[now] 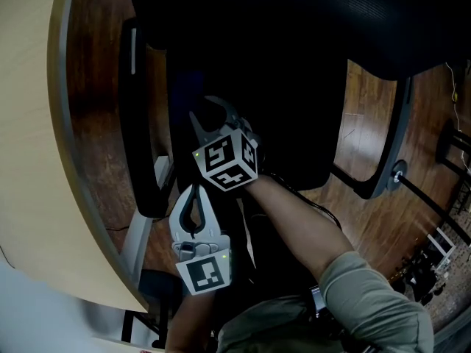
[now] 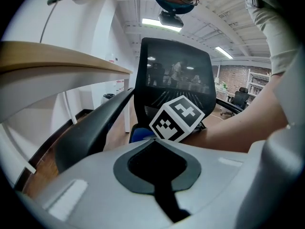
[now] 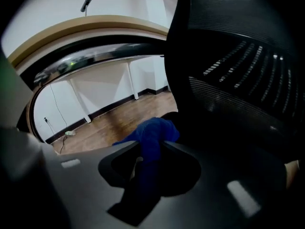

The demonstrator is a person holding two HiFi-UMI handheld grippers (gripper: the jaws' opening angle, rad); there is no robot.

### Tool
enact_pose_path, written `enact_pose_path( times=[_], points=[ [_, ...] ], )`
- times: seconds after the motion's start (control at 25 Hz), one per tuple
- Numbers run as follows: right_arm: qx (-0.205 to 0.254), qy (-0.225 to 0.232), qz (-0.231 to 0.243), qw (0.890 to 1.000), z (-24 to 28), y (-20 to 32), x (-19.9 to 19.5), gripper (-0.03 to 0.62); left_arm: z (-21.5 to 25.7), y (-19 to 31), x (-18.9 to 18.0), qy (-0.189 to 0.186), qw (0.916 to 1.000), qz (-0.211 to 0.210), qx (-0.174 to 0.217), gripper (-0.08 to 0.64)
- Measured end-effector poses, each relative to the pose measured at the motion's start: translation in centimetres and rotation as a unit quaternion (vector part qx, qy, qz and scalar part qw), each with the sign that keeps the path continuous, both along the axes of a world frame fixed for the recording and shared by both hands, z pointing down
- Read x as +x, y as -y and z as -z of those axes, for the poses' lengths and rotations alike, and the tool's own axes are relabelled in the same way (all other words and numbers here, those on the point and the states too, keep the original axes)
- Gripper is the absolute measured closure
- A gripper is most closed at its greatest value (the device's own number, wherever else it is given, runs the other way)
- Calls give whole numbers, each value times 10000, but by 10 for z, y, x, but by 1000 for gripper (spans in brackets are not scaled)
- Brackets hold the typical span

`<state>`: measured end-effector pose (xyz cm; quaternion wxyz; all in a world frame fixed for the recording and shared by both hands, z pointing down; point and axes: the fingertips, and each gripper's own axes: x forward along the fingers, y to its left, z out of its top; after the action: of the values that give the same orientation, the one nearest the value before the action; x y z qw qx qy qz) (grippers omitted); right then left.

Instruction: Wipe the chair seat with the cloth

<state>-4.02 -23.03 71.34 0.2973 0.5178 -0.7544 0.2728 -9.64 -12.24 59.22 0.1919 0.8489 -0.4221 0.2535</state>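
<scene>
the right tool [image 3: 151, 142] pinched a crumpled blue cloth [image 3: 158, 131] between its jaws, the fabric bunching out past the tips and trailing back between them. it was held low over the black chair seat [image 1: 254, 87], close to the foot of the black mesh backrest [image 3: 238, 75]. the seat was too dark to tell whether cloth and seat touched. the left tool [image 2: 155, 140] sat just behind the right one, nearer the person, its jaws pressed together with nothing between them. a long black armrest [image 1: 143, 138] ran along the seat's left side. beyond it lay brown wooden floor [image 1: 96, 87] and a pale curved wooden counter [image 1: 26, 123].
</scene>
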Motion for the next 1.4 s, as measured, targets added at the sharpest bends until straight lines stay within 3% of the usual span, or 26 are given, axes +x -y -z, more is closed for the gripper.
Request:
enact_pose_path(
  times=[0.32,0.6,0.8,1.0,1.24,1.4],
  points=[
    [-92,-275,-865,9958,8,-30,97,494,9,-8,63,-142,9983,-565,43,555],
    [-158,-477,-1884,9808,16,-74,199,494,14,-26,133,-270,9900,-1380,45,555],
    [-248,-584,-2673,9615,19,-111,260,494,12,-39,169,-284,9833,-1795,-12,555],
    [-399,-605,-3459,9355,14,-157,307,494,8,-59,197,-310,9757,-2169,-24,555],
    [-629,-644,-4212,9025,1,-205,343,492,-2,-68,214,-305,9745,-2221,-129,555],
    [-738,-574,-4373,8944,-8,-219,350,491,-8,-68,219,-292,9754,-2179,-162,555]
  ],
)
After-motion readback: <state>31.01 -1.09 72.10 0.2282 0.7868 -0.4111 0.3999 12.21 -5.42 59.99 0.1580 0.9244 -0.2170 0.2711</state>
